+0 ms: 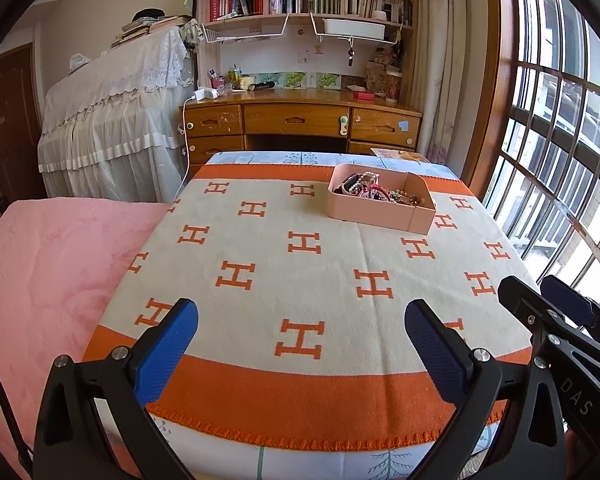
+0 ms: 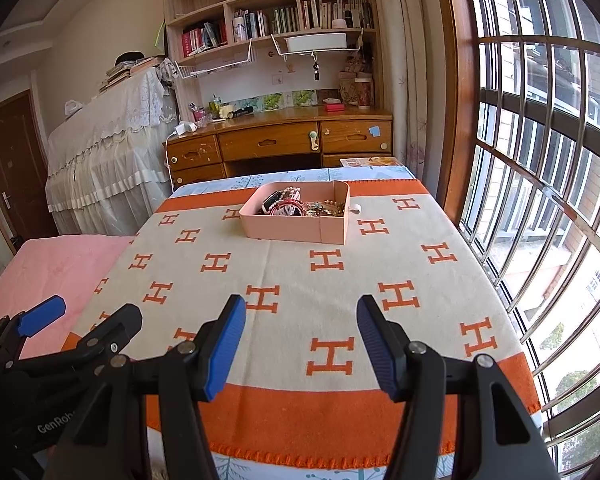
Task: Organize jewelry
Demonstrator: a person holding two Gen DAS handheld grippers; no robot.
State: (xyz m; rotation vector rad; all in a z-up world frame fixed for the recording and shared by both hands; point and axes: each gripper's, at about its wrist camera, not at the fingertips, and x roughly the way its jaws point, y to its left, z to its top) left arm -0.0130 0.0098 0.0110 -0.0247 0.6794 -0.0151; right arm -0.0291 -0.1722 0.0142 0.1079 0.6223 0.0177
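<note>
The jewelry point(image 2: 300, 205) lies heaped in the pink box point(image 2: 296, 232) at the far end of the blanket point(image 2: 284, 280); both the left gripper point(image 1: 300, 344) and right gripper point(image 2: 302, 344) hang back near the front edge, jaws wide apart, holding nothing; whether sorting is ahead or finished, I cannot judge.

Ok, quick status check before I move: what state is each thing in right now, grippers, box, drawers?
left gripper: open, empty, held over the near edge of the blanket.
right gripper: open, empty, held over the same edge.
pink box: uncovered, upright on the blanket, far side.
jewelry: piled inside the box, none on the blanket.
desk drawers: shut.
</note>
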